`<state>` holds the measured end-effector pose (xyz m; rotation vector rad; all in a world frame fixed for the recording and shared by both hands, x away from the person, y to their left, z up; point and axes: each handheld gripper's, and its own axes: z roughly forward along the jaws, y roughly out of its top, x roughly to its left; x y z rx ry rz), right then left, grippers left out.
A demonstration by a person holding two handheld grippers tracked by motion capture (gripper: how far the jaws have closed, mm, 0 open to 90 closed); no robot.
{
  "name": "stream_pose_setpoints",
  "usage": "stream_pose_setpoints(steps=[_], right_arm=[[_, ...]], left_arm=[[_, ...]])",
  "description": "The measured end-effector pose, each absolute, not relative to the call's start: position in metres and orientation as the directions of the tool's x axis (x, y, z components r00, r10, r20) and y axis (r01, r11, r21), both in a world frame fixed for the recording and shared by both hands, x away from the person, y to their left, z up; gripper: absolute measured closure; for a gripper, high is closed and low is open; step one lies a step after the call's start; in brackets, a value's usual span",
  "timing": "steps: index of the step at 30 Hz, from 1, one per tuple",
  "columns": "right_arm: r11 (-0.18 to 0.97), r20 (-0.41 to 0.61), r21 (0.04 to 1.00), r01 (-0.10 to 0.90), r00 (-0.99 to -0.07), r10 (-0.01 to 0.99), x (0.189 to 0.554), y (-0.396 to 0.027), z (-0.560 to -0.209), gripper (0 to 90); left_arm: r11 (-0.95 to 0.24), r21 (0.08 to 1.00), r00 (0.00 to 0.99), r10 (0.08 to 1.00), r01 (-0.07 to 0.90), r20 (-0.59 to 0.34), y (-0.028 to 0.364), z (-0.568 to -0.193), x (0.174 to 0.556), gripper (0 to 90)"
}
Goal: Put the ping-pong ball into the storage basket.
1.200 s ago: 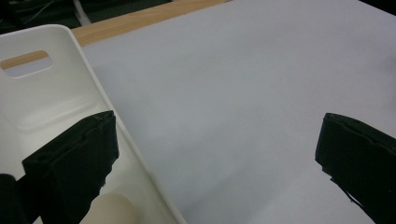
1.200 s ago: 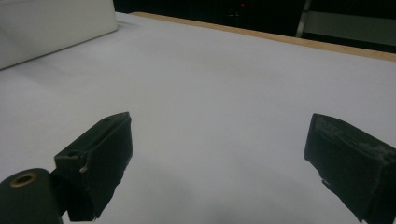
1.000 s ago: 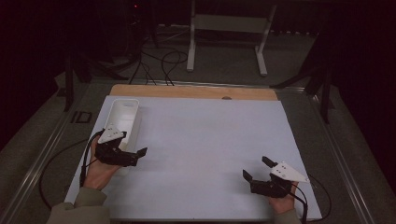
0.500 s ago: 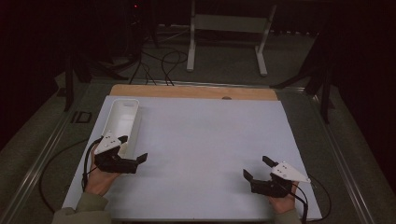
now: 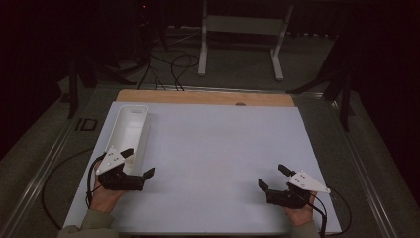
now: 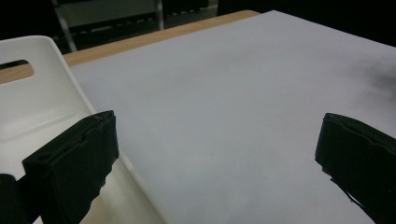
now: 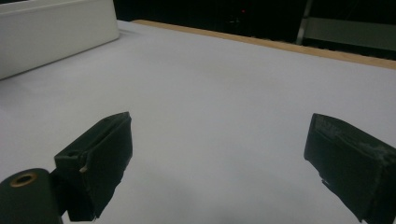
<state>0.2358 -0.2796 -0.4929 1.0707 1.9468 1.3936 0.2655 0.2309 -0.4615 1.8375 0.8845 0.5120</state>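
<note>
A long white plastic tray (image 5: 130, 133) is seen lying lengthwise along the left side of the white table sheet (image 5: 218, 148), its far end close to the bare wooden strip (image 5: 198, 96) at the table's back edge; a slot handle is cut into the tray's end wall, as shown in the left gripper view, where the tray (image 6: 37, 93) rises at the left; the left gripper (image 5: 137, 163) is held at the tray's near end with its jaws spread wide apart and nothing between them, one jaw lying over the tray's near rim and the other over the sheet just beside it; whether the rim is touched cannot be told; the right gripper (image 5: 272, 177) is held low over the sheet near the table's front right corner, well apart from the tray, its jaws likewise spread wide and empty; in the right gripper view the tray's side wall (image 7: 51, 32) is seen far off at the upper left.
</note>
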Motion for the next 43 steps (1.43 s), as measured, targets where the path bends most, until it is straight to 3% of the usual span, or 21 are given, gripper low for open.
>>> stream_pose_setpoints(steps=[43], right_arm=[[0.136,0.018,0.967,0.217,-0.588,0.809,0.236,-0.279,-0.481,7.5]], left_arm=[[-0.181,0.951,0.61,0.793,0.249,-0.009,0.24,-0.464,0.248,0.1]])
